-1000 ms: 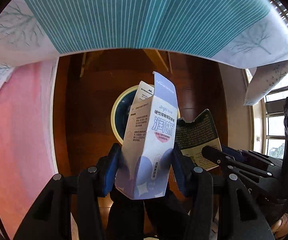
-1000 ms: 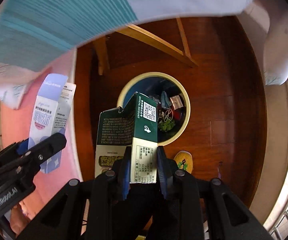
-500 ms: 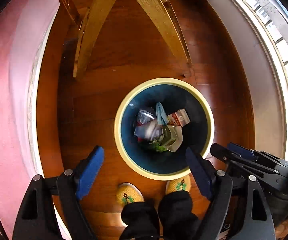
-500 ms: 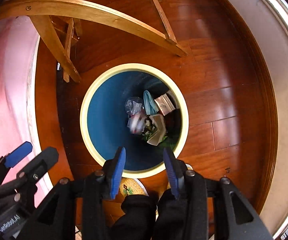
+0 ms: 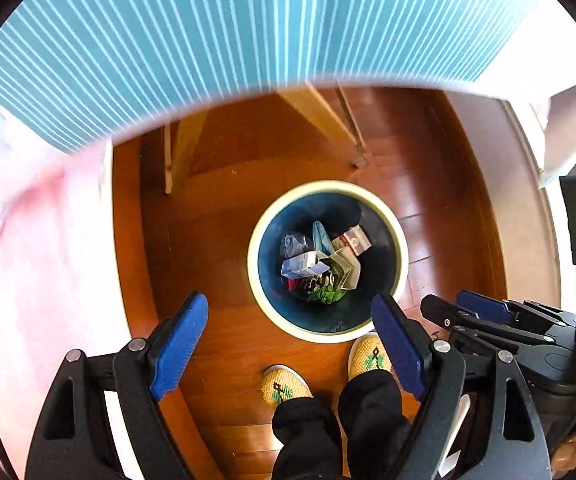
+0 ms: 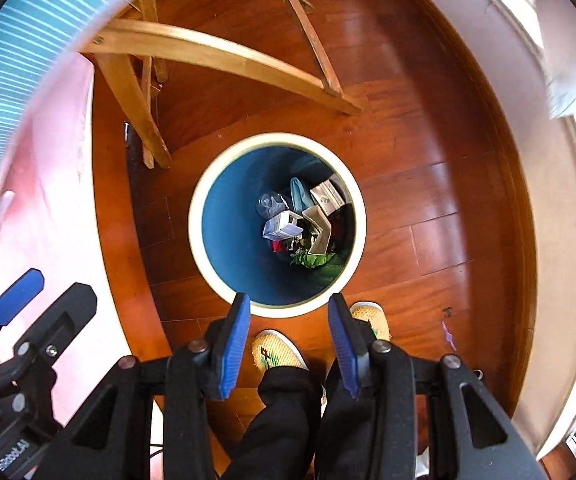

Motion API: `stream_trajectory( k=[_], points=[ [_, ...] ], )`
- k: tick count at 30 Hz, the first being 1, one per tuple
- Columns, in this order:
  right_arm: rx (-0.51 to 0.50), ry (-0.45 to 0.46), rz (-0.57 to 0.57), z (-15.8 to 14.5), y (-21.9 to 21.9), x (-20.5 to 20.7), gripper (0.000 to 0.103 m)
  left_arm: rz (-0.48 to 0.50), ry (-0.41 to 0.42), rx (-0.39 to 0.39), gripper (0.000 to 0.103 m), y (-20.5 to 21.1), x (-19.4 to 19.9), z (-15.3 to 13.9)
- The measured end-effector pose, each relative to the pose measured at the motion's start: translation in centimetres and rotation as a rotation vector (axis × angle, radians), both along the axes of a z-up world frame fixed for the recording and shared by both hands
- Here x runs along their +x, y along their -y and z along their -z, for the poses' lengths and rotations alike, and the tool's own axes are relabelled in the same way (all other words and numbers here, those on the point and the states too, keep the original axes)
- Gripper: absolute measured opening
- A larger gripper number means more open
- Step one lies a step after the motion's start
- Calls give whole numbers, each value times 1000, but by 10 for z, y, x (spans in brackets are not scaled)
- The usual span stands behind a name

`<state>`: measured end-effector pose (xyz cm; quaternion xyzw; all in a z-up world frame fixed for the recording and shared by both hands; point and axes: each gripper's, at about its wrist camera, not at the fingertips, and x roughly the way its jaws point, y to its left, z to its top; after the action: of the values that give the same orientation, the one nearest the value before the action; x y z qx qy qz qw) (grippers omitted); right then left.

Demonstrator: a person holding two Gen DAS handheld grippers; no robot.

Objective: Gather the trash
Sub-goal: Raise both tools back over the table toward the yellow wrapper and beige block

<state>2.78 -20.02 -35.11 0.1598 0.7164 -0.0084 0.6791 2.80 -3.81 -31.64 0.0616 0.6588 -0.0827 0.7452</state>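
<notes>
A round bin with a cream rim [image 5: 252, 258] [image 6: 195, 220] and a blue inside stands on the wooden floor below both grippers. At its bottom, among other rubbish, lie a white and lilac carton [image 5: 303, 266] [image 6: 282, 226] and a green and cream carton [image 5: 345, 270] [image 6: 320, 232]. My left gripper [image 5: 288, 308] points straight down, its blue pads wide apart and empty. My right gripper [image 6: 289, 300] also points down over the bin's near rim, open about half as wide, with nothing between its pads. Each gripper shows at the edge of the other's view.
Pale wooden chair legs [image 6: 216, 52] stand just beyond the bin. A teal striped tablecloth [image 5: 248, 32] hangs over the top of the view, with pink cloth [image 5: 48, 260] at the left. The person's feet in yellow slippers [image 5: 284, 384] are close to the bin's near side.
Both grippers have let go: the lilac carton left the left jaws and the green carton left the right. Both cartons now lie in the bin, and the jaws stand open.
</notes>
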Motion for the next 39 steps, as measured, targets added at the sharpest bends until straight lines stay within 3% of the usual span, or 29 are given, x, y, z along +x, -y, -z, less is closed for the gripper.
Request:
stream_trajectory(
  k=[12, 15, 26, 33, 39],
  points=[
    [-62, 99, -47, -151, -7, 8, 42, 24, 126, -34, 83, -14, -3, -161],
    [-68, 137, -55, -191, -9, 5, 46, 44, 166, -46, 83, -16, -8, -204],
    [-84, 332, -73, -312, -22, -5, 47, 114, 429, -58, 83, -34, -15, -346],
    [-147, 548, -5, -381, -13, -4, 48, 132, 586, -86, 83, -39, -12, -405],
    [-133, 657, 65, -412, -5, -4, 51, 146, 692, -113, 83, -38, -11, -436]
  ],
)
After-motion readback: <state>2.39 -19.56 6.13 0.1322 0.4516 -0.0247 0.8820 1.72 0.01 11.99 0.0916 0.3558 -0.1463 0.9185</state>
